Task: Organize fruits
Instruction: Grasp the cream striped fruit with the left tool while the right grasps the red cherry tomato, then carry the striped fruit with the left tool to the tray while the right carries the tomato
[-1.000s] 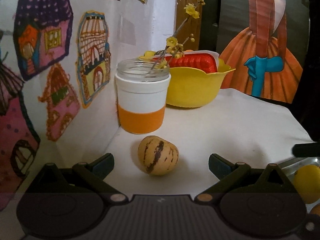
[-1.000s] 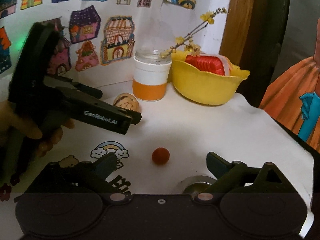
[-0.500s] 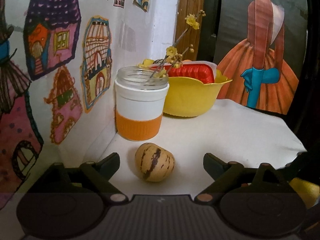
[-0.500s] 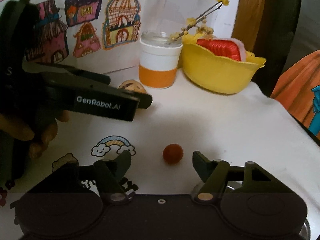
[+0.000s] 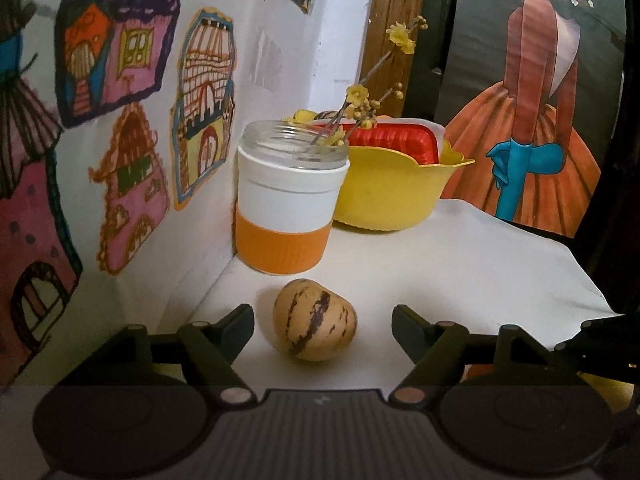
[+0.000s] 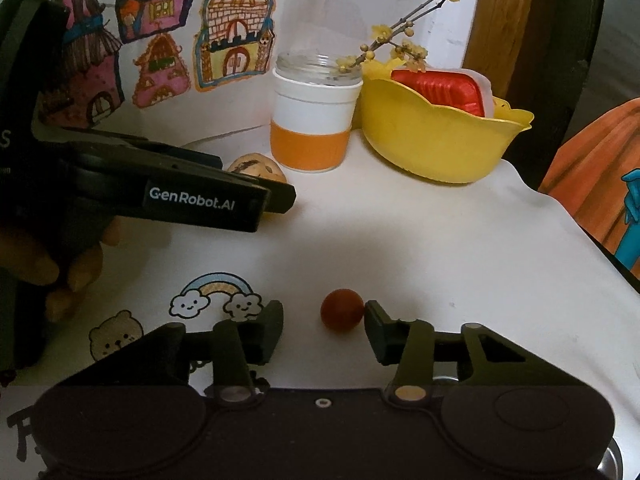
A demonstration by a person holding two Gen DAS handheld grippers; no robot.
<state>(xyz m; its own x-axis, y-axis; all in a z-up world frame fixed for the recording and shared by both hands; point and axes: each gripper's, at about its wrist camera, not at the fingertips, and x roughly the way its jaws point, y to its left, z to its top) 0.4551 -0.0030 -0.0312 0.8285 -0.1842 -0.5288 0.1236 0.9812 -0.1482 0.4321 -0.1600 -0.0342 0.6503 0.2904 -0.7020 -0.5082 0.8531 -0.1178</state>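
The striped fruit [image 5: 315,320] — tan with dark brown stripes — lay on the white table cloth [image 5: 460,256], near the wall with the house drawings [image 5: 120,92]. It sat between the two wide-apart fingers of the left gripper [image 5: 322,322], and neither finger touched it. Just behind it stood a jar [image 5: 289,196] with a white and orange sleeve, and a twig with little yellow flowers [image 5: 376,80] stuck out of the jar. Beside the jar was a yellow bowl [image 5: 392,192] with a red box [image 5: 392,140] inside it.

A small red fruit [image 6: 342,309] lay out in the open part of the table, well apart from the striped one. The right gripper [image 6: 323,330] was open too, and the red fruit sat between its finger tips, much nearer the right-side one. I could not tell if that finger touched it or was only just beside it.

In the right wrist view, the left gripper [image 6: 276,196] reached in from the left side, with a person's hand [image 6: 60,264] around its handle. Its tips pointed at the striped fruit [image 6: 256,166], which peeked out from behind them. A rainbow sticker [image 6: 216,296] and a bear sticker [image 6: 116,340] were on the cloth close to the right gripper — the red fruit lay just to the right of the rainbow.
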